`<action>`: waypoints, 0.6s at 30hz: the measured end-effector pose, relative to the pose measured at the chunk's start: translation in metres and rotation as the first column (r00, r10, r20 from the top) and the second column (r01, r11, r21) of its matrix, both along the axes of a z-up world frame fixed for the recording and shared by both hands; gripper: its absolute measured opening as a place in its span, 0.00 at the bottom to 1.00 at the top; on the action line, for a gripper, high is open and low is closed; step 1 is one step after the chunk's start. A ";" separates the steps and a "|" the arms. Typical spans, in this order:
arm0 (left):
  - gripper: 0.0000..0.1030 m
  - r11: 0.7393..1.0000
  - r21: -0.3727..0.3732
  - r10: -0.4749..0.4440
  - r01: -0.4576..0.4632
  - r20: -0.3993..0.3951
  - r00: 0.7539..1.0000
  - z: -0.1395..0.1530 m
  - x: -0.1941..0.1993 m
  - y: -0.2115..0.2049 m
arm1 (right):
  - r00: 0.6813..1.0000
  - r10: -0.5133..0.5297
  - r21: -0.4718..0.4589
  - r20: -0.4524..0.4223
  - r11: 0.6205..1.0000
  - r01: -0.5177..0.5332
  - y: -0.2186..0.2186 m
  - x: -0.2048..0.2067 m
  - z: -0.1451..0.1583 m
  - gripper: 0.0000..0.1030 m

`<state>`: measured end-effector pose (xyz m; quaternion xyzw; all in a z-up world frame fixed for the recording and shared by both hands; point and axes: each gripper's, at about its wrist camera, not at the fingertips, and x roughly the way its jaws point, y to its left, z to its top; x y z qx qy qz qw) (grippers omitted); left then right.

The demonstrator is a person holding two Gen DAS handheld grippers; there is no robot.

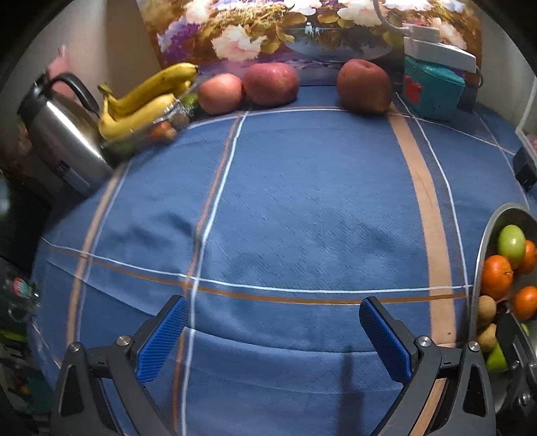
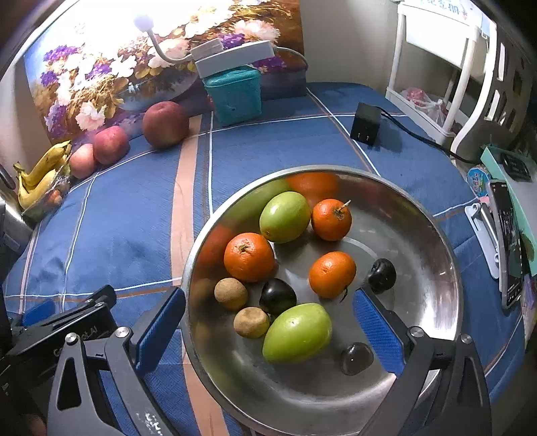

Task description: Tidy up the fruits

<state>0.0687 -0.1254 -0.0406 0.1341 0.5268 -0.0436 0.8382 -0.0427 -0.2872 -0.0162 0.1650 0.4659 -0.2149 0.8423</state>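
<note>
Left gripper [image 1: 273,338] — jaws spread wide over bare blue plaid tablecloth [image 1: 302,208], nothing between the blue pads. Low in the left wrist view, pointing steeply down at the cloth.

Right gripper [image 2: 268,327] — jaws likewise wide, straddling the near part of the steel bowl [image 2: 436,234]; one finger outside the bowl's left rim, the other over its inside. A green fruit [image 2: 297,332], a dark plum [image 2: 278,296] and a brown fruit [image 2: 251,322] lie between the pads, but neither pad presses on any of them.

Bowl contents, centre of the right wrist view: three oranges [image 2: 249,256], a second green fruit [image 2: 285,217] toward the far side, a second brown fruit [image 2: 231,293] at left, two more dark plums [image 2: 382,275] toward the right. In the left wrist view the same bowl shows only as a sliver at the right edge.

Outside the bowl, along the far edge of the table against a flower painting [image 1: 285,30]: three red apples [image 1: 271,84], two touching side by side, the third apart to the right. Bananas [image 1: 147,100] at upper left, resting on a clear container, beside a steel kettle [image 1: 63,141]. Teal box [image 1: 433,89] at upper right.
</note>
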 end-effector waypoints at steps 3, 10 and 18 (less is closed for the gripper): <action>1.00 1.000 -0.016 -0.004 0.004 -0.006 1.000 0.001 -0.001 0.002 | 1.000 0.007 -0.011 0.000 1.000 -0.007 0.003 0.001 0.000 0.97; 1.00 1.000 -0.010 0.009 -0.009 0.020 1.000 0.008 -0.006 0.012 | 1.000 0.013 -0.022 0.018 1.000 -0.012 0.009 -0.001 0.003 0.97; 1.00 1.000 -0.003 0.008 -0.008 0.019 1.000 0.013 -0.011 0.027 | 0.999 0.021 -0.017 0.024 1.000 -0.021 0.018 -0.003 0.005 0.97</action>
